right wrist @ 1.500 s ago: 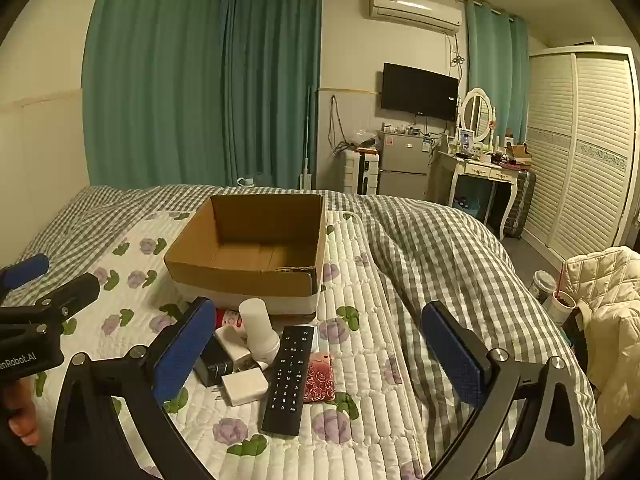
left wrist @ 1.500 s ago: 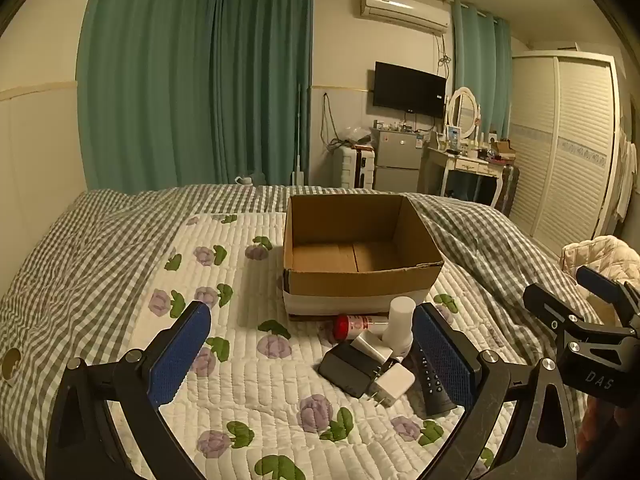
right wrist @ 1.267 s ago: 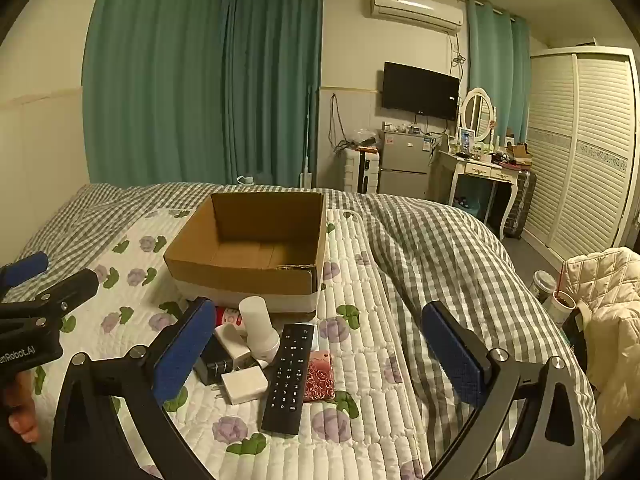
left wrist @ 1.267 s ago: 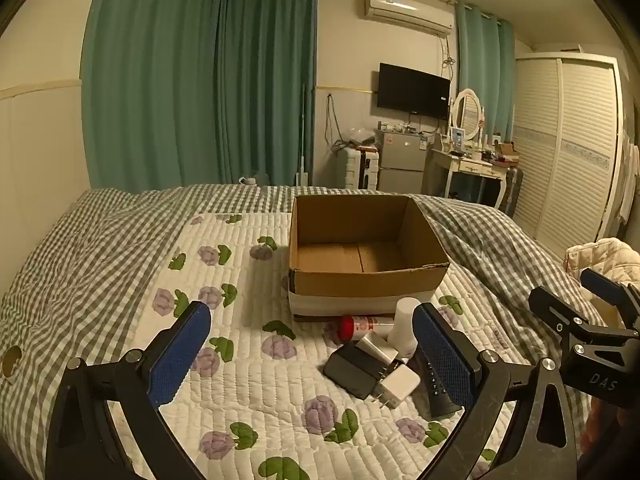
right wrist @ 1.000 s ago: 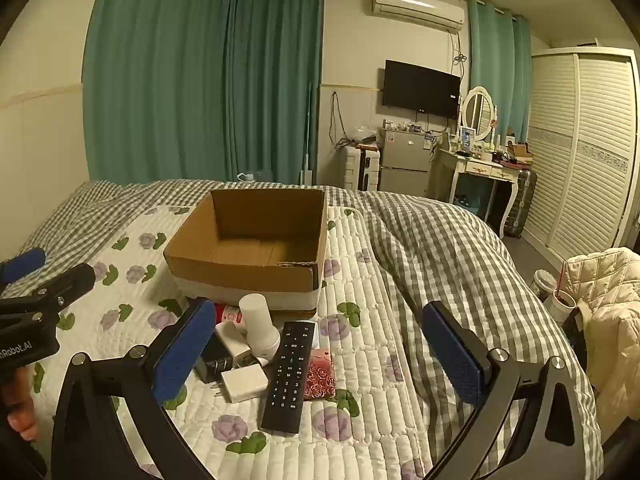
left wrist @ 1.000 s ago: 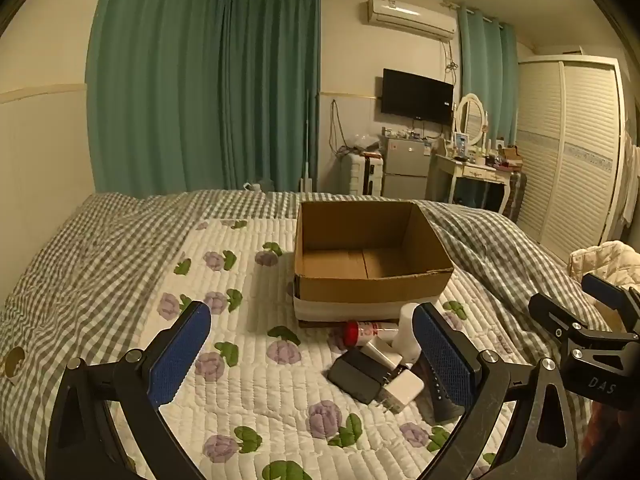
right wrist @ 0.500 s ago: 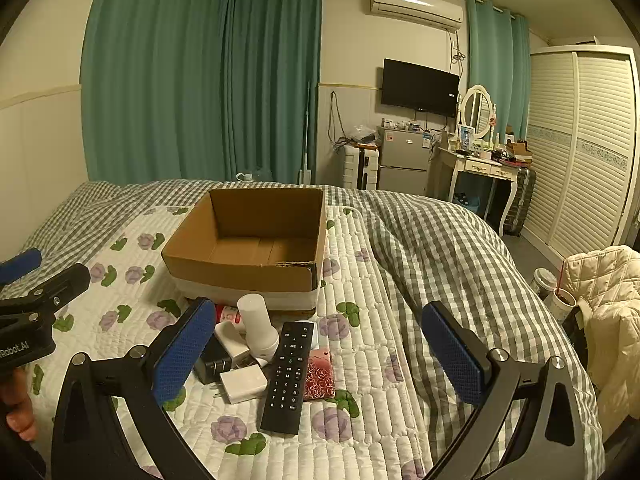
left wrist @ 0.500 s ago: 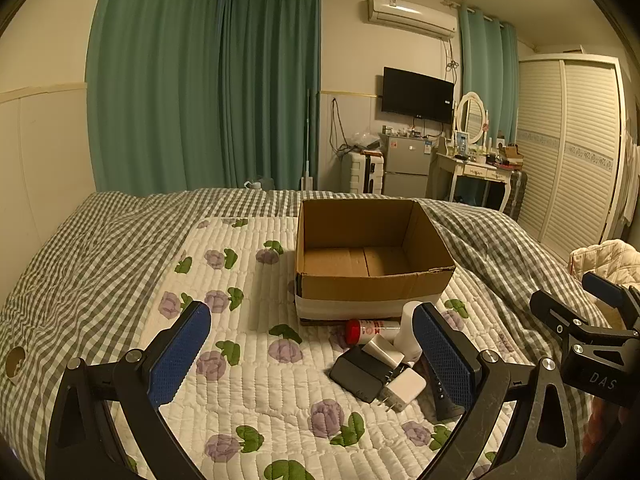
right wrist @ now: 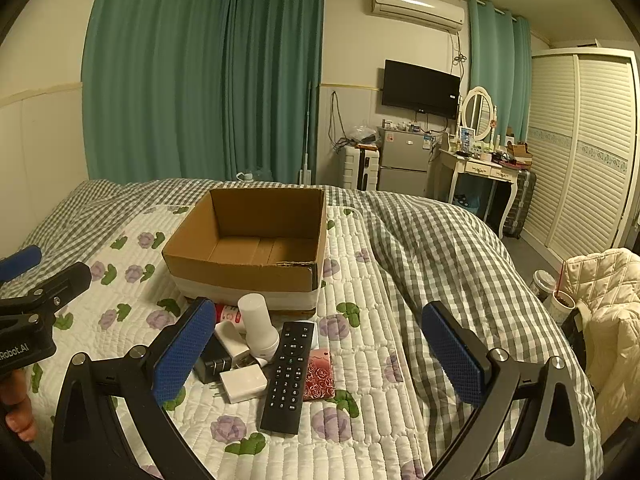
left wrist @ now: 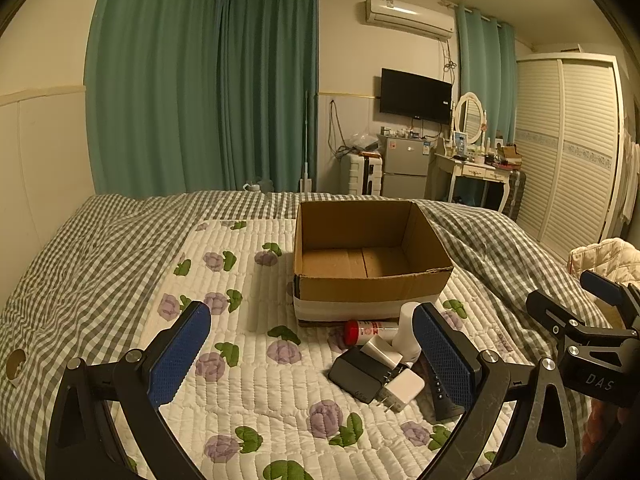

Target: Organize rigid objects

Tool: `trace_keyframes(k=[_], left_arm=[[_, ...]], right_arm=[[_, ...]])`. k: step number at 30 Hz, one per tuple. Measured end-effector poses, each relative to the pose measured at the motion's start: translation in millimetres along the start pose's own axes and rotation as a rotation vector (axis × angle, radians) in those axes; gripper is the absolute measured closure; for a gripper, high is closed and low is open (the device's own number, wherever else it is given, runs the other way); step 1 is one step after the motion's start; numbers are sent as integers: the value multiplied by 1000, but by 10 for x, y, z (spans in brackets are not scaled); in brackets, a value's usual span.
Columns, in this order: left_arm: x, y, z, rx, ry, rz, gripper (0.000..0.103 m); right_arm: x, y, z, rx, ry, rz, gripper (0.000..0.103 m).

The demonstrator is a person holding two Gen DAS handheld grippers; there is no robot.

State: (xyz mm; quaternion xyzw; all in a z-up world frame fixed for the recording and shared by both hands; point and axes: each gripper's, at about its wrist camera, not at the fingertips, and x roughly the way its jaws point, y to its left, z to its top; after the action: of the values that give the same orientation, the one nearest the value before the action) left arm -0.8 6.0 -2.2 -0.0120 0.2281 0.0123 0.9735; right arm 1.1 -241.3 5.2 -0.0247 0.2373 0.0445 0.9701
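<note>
1. Left wrist view. Rigid objects lie in a cluster on the quilted floral bedspread (left wrist: 248, 364), just in front of an open cardboard box (left wrist: 364, 264) whose interior holds nothing visible. The cluster comprises a red-capped bottle (left wrist: 366, 327) on its side, a white cylinder (left wrist: 408, 332), a black power brick (left wrist: 358, 374), a white charger (left wrist: 402, 389) and a black remote (left wrist: 440, 394), partly hidden behind one blue pad. The left gripper (left wrist: 312, 354) hangs above the bedspread with fingers spread wide, grasping nothing.

2. Right wrist view. The right gripper (right wrist: 320, 354) is likewise released, fingers wide apart and empty. Between them lie the black remote (right wrist: 289, 372), a red floral card (right wrist: 319, 374) touching its right edge, the white charger (right wrist: 243, 383) and the white cylinder (right wrist: 258, 324). The cardboard box (right wrist: 248, 256) stands just behind. The left gripper (right wrist: 24, 312) shows at the left edge.
</note>
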Motion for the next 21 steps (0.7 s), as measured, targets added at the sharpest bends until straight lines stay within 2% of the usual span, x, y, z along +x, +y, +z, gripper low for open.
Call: trace_keyframes(k=[21], left_arm=[[-18,-23,11,0,5,5,0]], right_arm=[[-20,-1,17,-7,2,0,0]])
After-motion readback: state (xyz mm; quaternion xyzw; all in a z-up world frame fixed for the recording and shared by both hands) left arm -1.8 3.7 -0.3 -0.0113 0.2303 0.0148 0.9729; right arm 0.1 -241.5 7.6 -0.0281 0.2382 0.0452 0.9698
